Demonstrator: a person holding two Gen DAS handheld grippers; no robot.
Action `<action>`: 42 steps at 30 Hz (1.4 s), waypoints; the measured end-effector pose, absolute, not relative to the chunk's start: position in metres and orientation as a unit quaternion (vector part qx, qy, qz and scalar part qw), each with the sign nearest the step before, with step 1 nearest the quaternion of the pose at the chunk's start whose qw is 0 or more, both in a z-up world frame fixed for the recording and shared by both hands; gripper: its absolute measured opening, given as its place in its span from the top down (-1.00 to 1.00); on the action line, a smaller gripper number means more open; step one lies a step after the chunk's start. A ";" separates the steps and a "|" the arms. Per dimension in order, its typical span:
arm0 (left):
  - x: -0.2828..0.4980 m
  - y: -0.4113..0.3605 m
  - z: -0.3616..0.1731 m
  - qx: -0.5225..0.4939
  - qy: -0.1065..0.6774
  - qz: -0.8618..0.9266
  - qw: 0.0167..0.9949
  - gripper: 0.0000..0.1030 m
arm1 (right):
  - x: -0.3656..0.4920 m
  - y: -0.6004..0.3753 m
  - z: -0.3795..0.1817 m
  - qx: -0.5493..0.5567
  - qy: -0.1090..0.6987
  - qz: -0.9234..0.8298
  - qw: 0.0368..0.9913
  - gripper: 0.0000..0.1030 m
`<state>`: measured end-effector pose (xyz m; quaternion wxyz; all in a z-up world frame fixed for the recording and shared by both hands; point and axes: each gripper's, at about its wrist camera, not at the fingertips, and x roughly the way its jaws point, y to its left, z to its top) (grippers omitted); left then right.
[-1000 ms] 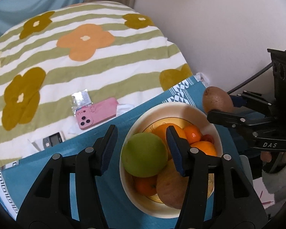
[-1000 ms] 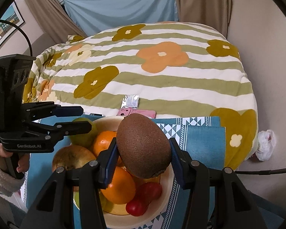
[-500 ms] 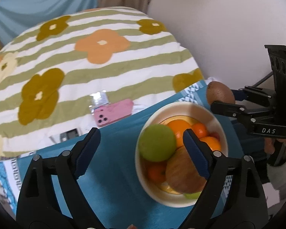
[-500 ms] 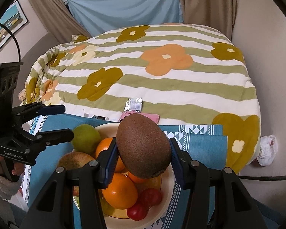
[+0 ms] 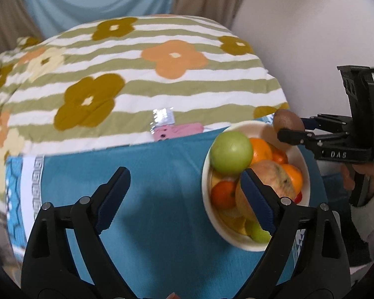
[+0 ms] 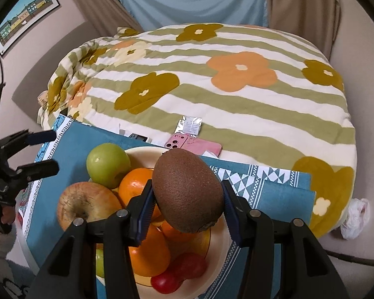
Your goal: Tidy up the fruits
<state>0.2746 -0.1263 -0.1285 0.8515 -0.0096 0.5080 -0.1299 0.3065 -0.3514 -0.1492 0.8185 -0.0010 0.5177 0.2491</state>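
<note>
One fruit in hand: the right gripper (image 6: 187, 200) is clamping a kiwi (image 6: 188, 190) between its pads, carrying it just above the bowl (image 6: 147, 150), over the side nearest the camera.
Left gripper: the left gripper (image 5: 184, 196) is hanging over the blue cloth (image 5: 147, 174) with its jaws spread wide and nothing between them; the bowl (image 5: 251, 245) is sitting to its right, partly behind the right finger.
Already in the bowl: a green apple (image 6: 108, 165), a brownish apple (image 6: 87, 205), several oranges (image 6: 134, 183) and some small red fruits (image 6: 178, 271) are lying piled together, left of and below the kiwi.
Progress: judging by the pile, most of the sorting is looking done; the kiwi is the only piece seen outside the bowl, and it is not yet set down.
Left to do: lowering the kiwi into a gap and letting go, I would say; the heap is looking full, so it may roll.
Surface: the bowl is resting on the blue cloth, which is covering the near edge of a bed with a striped, flowered quilt (image 6: 212, 94).
Beyond the grippers: a pink phone (image 6: 194, 144) and a foil sachet (image 6: 190, 124) are lying on the quilt, just past the bowl.
Room: curtains and a blue drape are hanging behind the bed; a framed picture (image 6: 20, 20) is showing on the wall, far left of the right gripper.
</note>
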 end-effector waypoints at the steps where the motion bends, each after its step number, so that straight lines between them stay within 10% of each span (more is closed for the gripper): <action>1: 0.269 -0.125 -0.129 -0.014 0.508 -0.119 0.853 -0.85 | 0.308 -0.352 -0.150 0.001 0.519 0.254 0.816 0.08; 4: 0.251 -0.121 -0.132 -0.030 0.510 -0.093 0.855 -0.85 | 0.309 -0.354 -0.155 0.002 0.524 0.271 0.808 0.03; 9: 0.227 -0.119 -0.133 -0.052 0.515 -0.067 0.853 -0.85 | 0.303 -0.358 -0.147 0.001 0.505 0.297 0.810 -0.80; 42: 0.071 -0.052 0.013 0.000 0.364 -0.037 0.931 -1.00 | 0.081 -0.288 0.013 0.042 0.404 0.074 0.911 -0.99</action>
